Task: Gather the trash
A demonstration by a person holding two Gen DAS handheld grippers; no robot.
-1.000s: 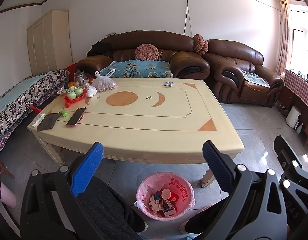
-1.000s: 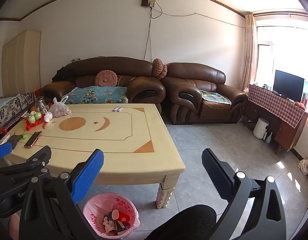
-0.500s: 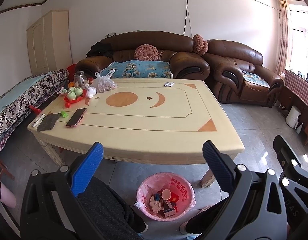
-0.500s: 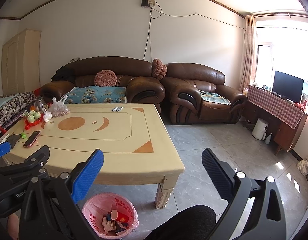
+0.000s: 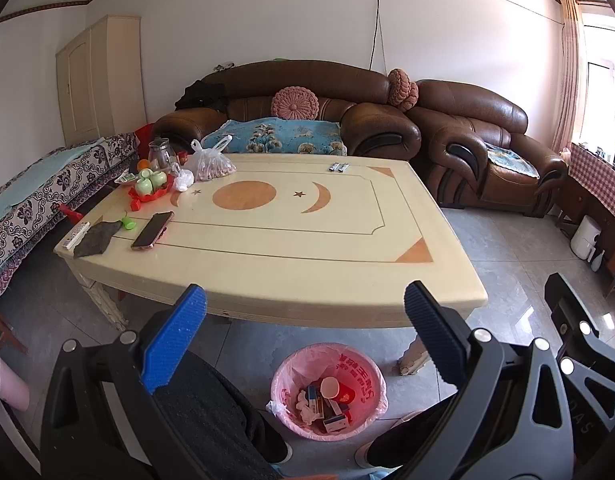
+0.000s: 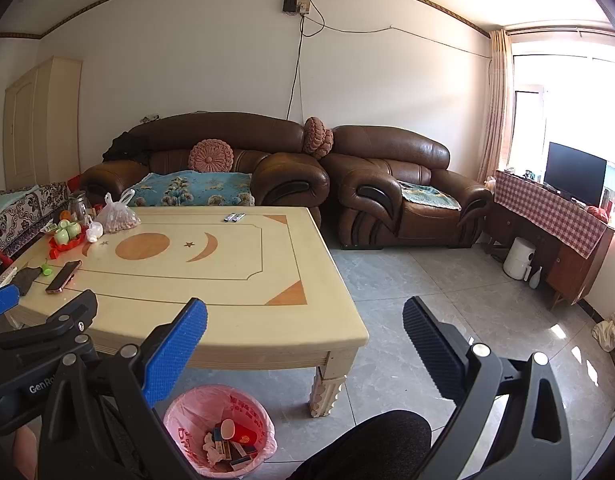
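A bin with a pink liner (image 5: 328, 393) (image 6: 219, 432) stands on the floor before the cream table (image 5: 291, 248) (image 6: 227, 280); it holds a red cup, small boxes and crumpled paper. My left gripper (image 5: 303, 312) is open and empty, held above the bin at the table's near edge. My right gripper (image 6: 305, 326) is open too, over the table's near right corner, nothing between its fingers. Two small silver wrappers (image 5: 339, 167) (image 6: 234, 217) lie at the table's far edge.
At the table's left end are a phone (image 5: 152, 230), a dark cloth (image 5: 96, 237), a red tray of green cups (image 5: 150, 187) and a plastic bag (image 5: 209, 164). Brown sofas (image 5: 307, 120) stand behind. A person's dark-clothed legs (image 5: 211, 412) sit beside the bin.
Both views drift only very slightly; the grippers stay open and the objects stay where they were.
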